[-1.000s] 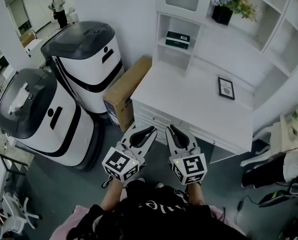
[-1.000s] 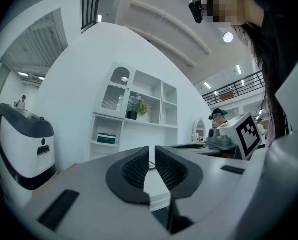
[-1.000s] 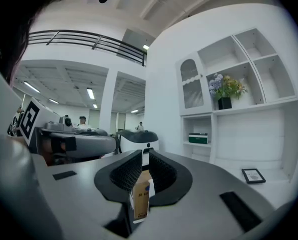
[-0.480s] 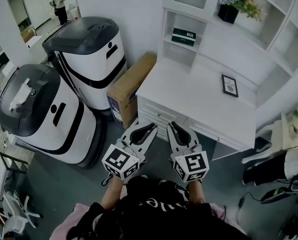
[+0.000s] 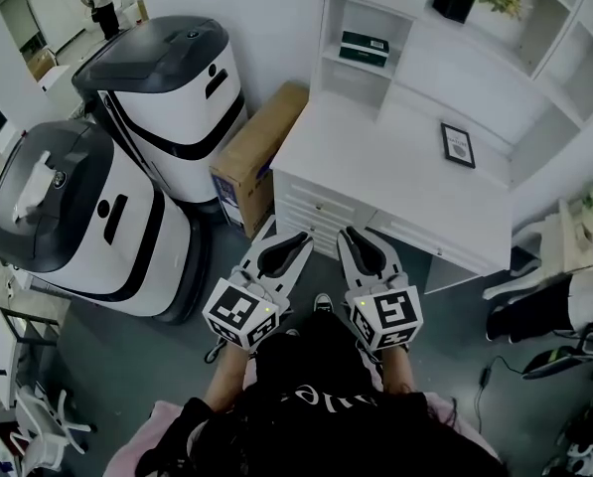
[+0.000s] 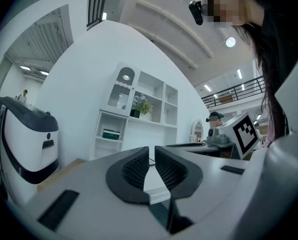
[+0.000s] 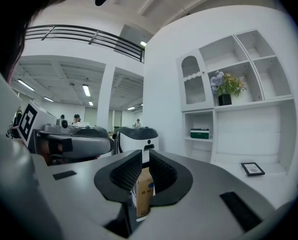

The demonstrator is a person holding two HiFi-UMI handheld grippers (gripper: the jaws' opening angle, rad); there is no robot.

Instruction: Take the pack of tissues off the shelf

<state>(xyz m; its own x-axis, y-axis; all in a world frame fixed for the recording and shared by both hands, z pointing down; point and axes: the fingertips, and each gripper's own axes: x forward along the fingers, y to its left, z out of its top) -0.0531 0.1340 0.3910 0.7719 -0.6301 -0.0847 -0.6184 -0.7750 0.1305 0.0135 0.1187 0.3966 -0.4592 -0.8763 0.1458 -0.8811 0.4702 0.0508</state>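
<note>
Approach stage: tissues (image 5: 366, 48) lie on the shelf (image 5: 348, 65) above the bench's (image 5: 375, 182) far-left corner, well apart from left gripper (image 5: 286, 249) and right gripper (image 5: 361, 249), fingers (image 6: 135, 170) together, empty; next, I judge, reach there and part the fingers.

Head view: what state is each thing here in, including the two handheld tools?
pack of tissues: lying flat in its shelf cubby, untouched.
left gripper: fingers shut, empty.
right gripper: fingers shut, empty.
picture frame: lying face up on the desk.
cardboard box: on the floor beside the desk.
drawers: shut.
flower pot: upright on an upper shelf.
</note>
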